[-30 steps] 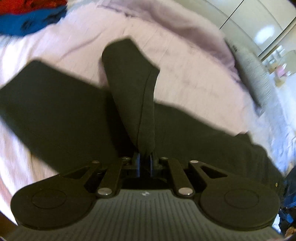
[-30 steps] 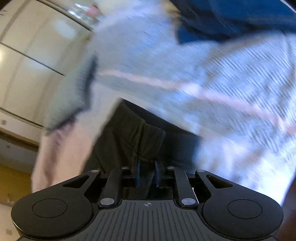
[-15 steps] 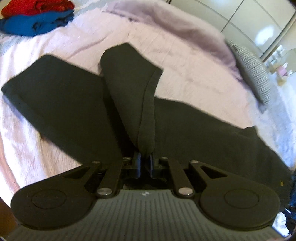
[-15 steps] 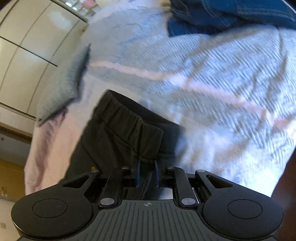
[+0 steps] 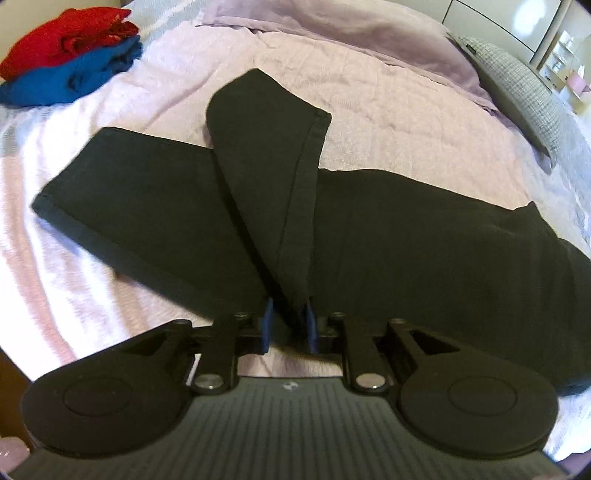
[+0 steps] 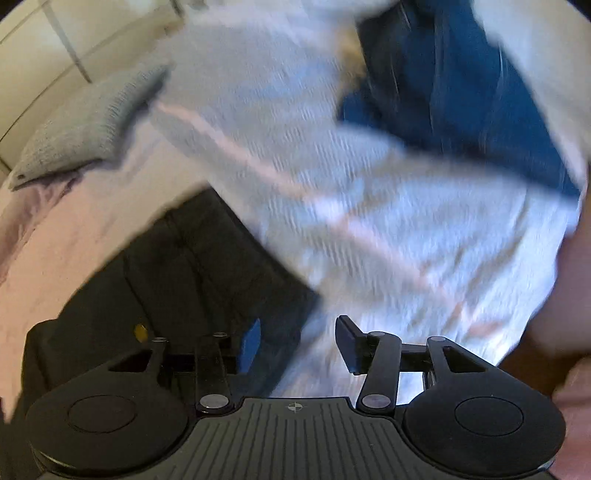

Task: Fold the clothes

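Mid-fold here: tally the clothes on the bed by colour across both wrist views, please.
Black: 1, the trousers, one leg pinched in the left claw
Red: 1, a folded garment
Blue: 1, a folded garment under the red one
Denim blue: 1, a blurred garment in the right wrist view
Total: 4

No legible text or labels

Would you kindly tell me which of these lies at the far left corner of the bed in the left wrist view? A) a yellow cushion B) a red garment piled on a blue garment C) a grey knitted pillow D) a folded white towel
B: the crumpled red cloth garment sits on top of the blue cloth garment, on the pale lilac bedspread beyond the black trousers.
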### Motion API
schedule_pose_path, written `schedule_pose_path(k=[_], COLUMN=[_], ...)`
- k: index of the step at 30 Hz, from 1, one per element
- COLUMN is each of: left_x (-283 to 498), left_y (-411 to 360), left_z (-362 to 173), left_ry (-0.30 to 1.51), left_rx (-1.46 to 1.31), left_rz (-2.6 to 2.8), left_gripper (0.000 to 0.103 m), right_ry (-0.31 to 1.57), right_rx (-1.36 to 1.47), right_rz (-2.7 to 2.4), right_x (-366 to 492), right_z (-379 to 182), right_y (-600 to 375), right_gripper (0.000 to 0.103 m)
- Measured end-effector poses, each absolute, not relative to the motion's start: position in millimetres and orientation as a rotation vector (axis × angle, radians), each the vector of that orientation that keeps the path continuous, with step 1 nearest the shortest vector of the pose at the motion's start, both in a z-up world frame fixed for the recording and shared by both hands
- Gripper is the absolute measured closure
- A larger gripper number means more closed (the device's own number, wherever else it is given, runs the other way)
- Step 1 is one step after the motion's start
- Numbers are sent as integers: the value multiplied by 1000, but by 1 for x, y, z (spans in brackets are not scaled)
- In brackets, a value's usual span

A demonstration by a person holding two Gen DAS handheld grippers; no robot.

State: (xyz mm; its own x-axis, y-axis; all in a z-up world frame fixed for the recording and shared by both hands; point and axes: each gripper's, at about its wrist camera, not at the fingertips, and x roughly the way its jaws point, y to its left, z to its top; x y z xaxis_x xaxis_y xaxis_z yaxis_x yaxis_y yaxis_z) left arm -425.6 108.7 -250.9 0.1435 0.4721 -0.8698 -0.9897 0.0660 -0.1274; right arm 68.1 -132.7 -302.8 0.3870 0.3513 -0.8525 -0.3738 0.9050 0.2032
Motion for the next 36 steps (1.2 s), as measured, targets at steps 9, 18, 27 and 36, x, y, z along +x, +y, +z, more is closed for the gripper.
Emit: schedule_pose_path(k=[9, 18, 27, 36], left_x=[-420, -432, -487, -553], left_y=[126, 166, 215, 239], left_z=[-264, -227, -229, -228], left_ry=[837, 996, 1038, 1041], left_rx=[-898, -869, -842, -823], left_rz=[1306, 1370, 1354, 1348], left_gripper=[84, 82, 81, 81], right_ry=[1194, 1026, 1092, 1029], right_rx=[-201, -637, -740, -812], right_rz=[471, 666, 817, 853], right_x=[47, -38, -160, -232], right_z=[-336, -289, -314, -320], right_y=[-92, 44, 158, 227], right_gripper=[54, 54, 54, 54])
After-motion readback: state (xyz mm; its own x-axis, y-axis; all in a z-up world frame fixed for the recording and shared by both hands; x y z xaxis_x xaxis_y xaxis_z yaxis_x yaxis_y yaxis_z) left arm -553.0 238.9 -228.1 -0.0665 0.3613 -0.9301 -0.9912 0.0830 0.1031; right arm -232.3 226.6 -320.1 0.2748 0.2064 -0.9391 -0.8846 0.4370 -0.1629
